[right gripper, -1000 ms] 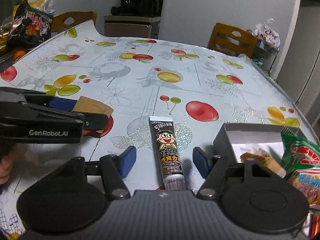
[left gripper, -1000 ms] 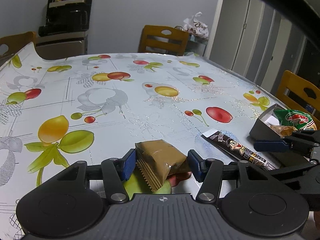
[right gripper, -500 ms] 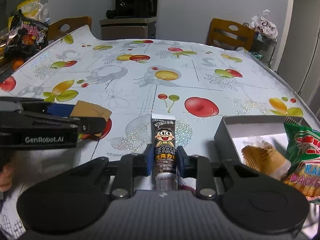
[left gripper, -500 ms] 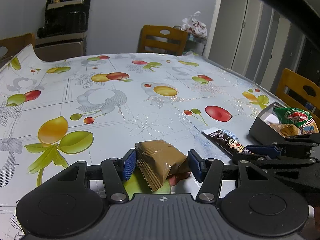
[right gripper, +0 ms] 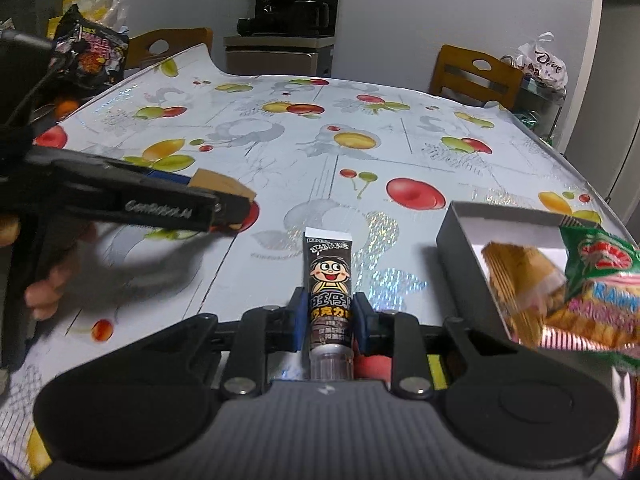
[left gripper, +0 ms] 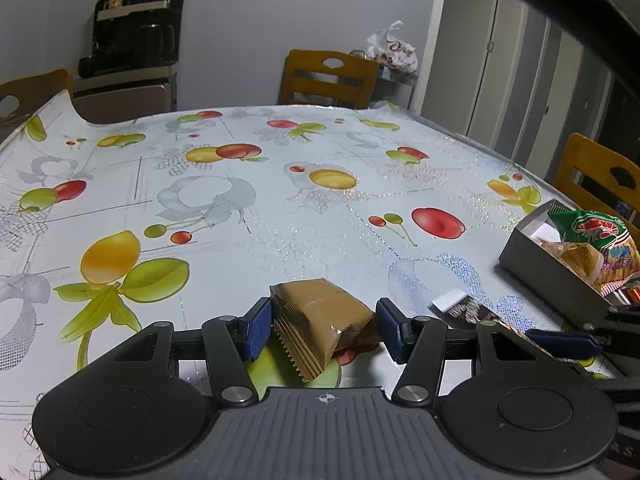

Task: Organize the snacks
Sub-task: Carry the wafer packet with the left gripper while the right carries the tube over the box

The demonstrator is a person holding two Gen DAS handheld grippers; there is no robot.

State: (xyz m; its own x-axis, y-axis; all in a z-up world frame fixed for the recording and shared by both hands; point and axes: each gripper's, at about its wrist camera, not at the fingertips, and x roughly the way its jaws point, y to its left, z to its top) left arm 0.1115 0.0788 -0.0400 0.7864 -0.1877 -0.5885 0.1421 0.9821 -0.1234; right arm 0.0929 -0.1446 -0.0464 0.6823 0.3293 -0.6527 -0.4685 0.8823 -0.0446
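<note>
Now the right gripper (right gripper: 327, 318) pinches the chocolate tube (right gripper: 329, 276); the left gripper (left gripper: 322, 326) clamps a brown snack packet (left gripper: 320, 320) above the table (left gripper: 280, 208).

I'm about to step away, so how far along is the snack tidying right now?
Done: a green bag and a wrapped cake sit in the grey box. In hand: the right gripper is shut on the chocolate tube; the left gripper holds the brown packet. Left: putting both in the box.
</note>
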